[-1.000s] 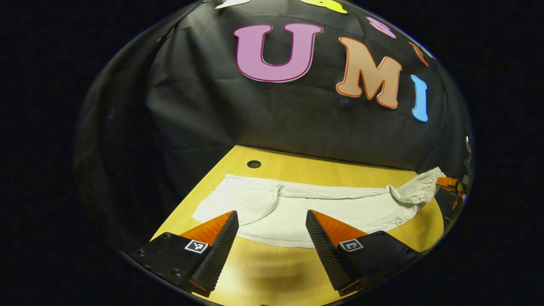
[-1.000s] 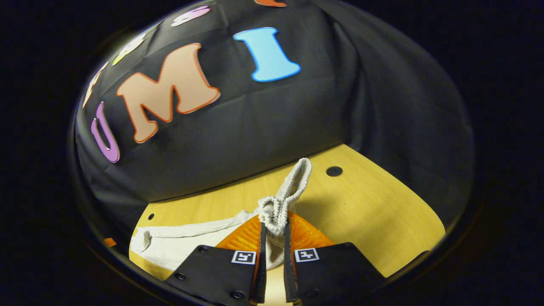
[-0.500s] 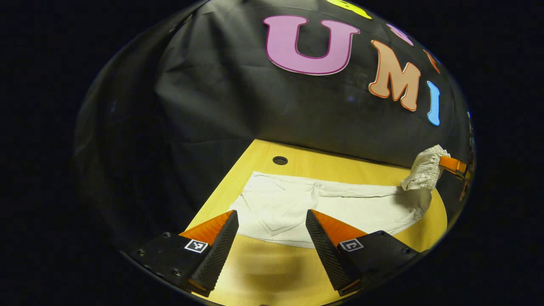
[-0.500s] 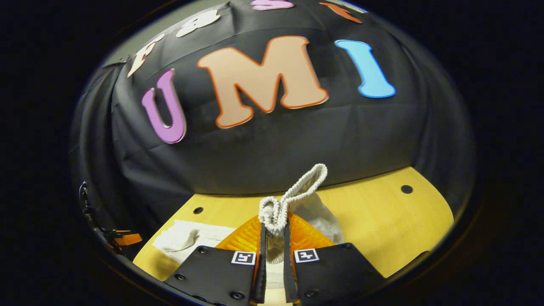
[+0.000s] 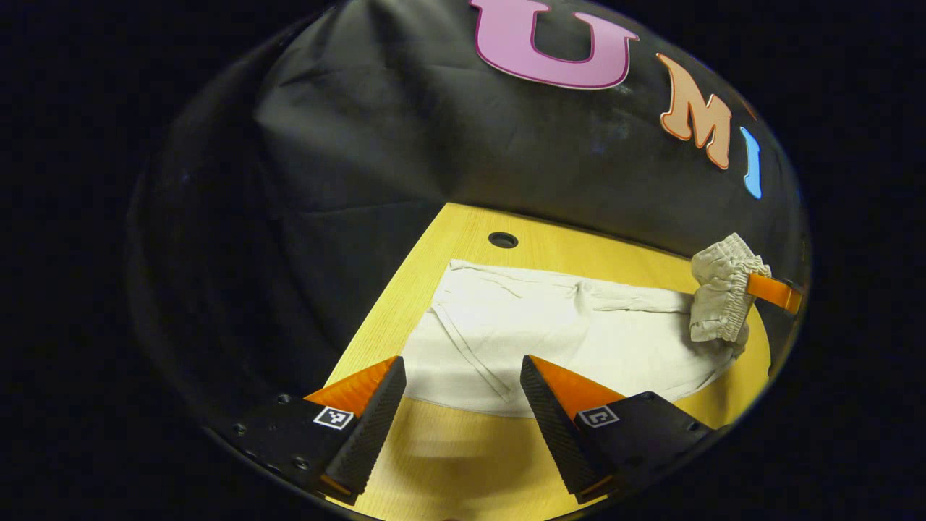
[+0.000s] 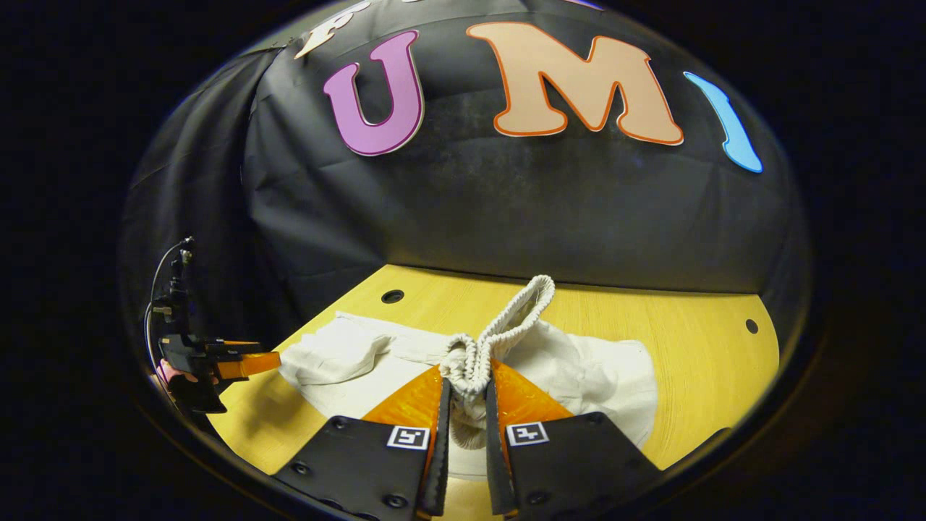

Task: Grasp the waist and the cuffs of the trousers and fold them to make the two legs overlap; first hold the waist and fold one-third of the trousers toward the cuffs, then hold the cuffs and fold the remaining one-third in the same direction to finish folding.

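Two grippers at work | left gripper [image 5: 463, 405] has its fingers wide apart, holding nothing, low by the cuff end | soft white cloth trousers [image 5: 550, 340] lie flat on the yellow wooden table [image 5: 463, 463] | right gripper [image 6: 466, 405] pinches the bunched stretchy waist [image 6: 499, 340], lifted up | risk: the waist could slip out, or the free cuffs could drag and spoil the fold.

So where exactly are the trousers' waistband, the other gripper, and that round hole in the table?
waistband [image 6: 474, 362], right gripper view, the gathered elastic pinched between the fingers.
left gripper [image 6: 269, 359], right gripper view, at the tips of its fingers, far left.
hole [image 5: 503, 239], left gripper view, its dark centre in the table top.
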